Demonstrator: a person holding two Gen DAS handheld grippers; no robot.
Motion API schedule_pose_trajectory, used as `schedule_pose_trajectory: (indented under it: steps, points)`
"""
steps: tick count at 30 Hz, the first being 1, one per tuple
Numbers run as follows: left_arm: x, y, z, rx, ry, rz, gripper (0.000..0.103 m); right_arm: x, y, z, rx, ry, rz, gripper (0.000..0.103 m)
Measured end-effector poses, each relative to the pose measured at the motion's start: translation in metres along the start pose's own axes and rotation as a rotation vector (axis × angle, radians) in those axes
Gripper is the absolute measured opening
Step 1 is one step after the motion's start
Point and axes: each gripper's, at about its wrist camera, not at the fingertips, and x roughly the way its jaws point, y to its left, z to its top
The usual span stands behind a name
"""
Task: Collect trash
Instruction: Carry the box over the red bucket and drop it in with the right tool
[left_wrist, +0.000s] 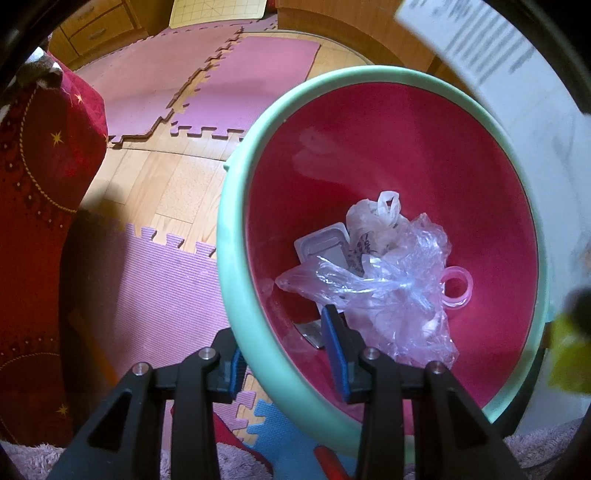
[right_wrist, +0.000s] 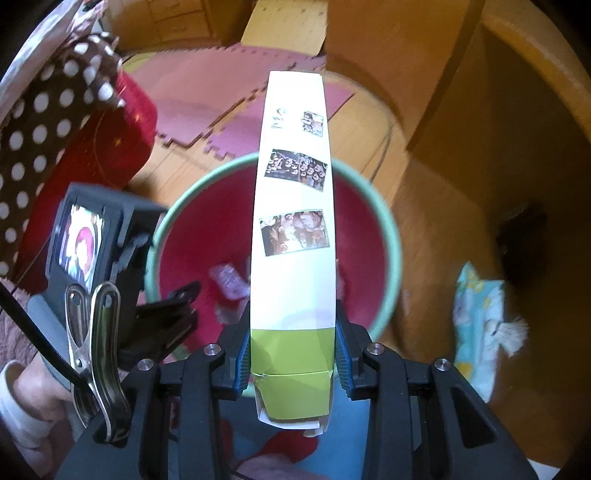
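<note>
Now the right gripper (right_wrist: 291, 354) is clamping a white-and-green carton (right_wrist: 293, 236) above the mint-rimmed red bin (right_wrist: 389, 236). Meanwhile the left gripper (left_wrist: 284, 354) is pinching that bin's rim (left_wrist: 236, 266), one finger inside, beside the crumpled plastic bag (left_wrist: 391, 280) lying at the bin's bottom.

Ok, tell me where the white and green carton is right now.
The white and green carton is clamped in the right gripper, centre of the right wrist view, above the teal-rimmed bin.

A white-and-green printed carton (right_wrist: 293, 236) stands above the mint-rimmed red bin (right_wrist: 393, 240) holding crumpled plastic (left_wrist: 399, 280).
</note>
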Motion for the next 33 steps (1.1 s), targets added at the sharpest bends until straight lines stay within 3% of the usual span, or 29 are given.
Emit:
schedule_pose_trajectory:
  steps: [7, 17, 33]
  points:
    - [0.001, 0.0, 0.0, -0.001, -0.001, -0.001, 0.039, 0.027, 0.006, -0.01, 0.013, 0.067, 0.043, 0.038]
    - [0.002, -0.001, 0.0, 0.0, -0.002, 0.001, 0.039, 0.033, 0.001, -0.01, 0.034, 0.106, 0.083, 0.038]
    - [0.002, -0.001, -0.002, 0.002, -0.004, 0.003, 0.039, 0.017, 0.003, -0.01, 0.058, 0.05, 0.141, 0.041]
